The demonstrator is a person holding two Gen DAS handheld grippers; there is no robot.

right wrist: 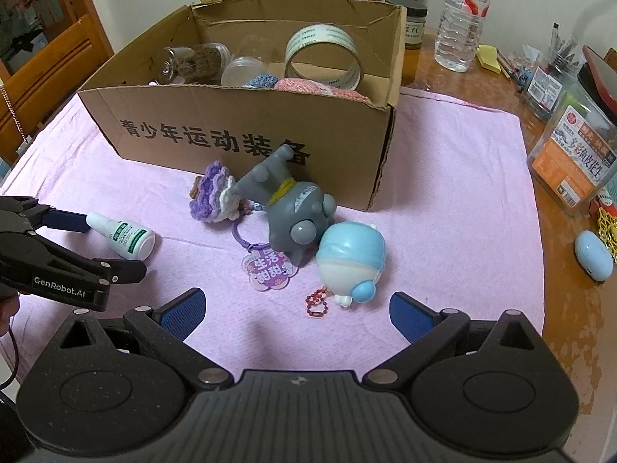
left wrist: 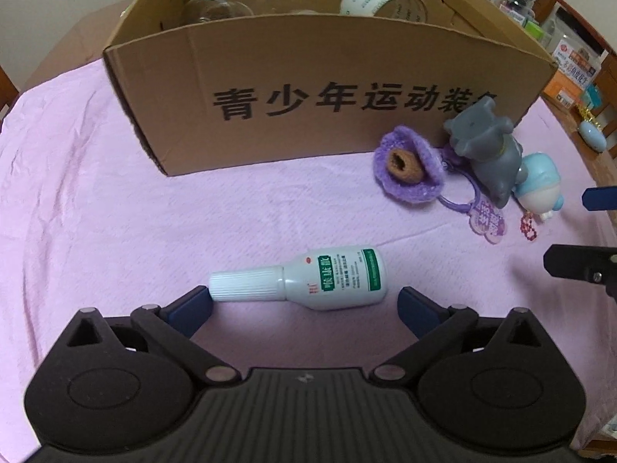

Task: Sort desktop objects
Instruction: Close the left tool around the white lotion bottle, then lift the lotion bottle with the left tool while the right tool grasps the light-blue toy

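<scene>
Beside box (right wrist: 246, 131): grey toy (right wrist: 293, 208), blue toy (right wrist: 353, 254)

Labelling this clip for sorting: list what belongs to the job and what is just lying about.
Job: small white bottle between the open left gripper, grey toy, blue toy, purple crochet keyring, cardboard box.
Lying about: water bottle, snack jar, dark-lidded jar.

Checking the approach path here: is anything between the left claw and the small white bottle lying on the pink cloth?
Nothing visible. The left claw is open with the white bottle lying crosswise between its fingers on bare pink cloth.
</scene>
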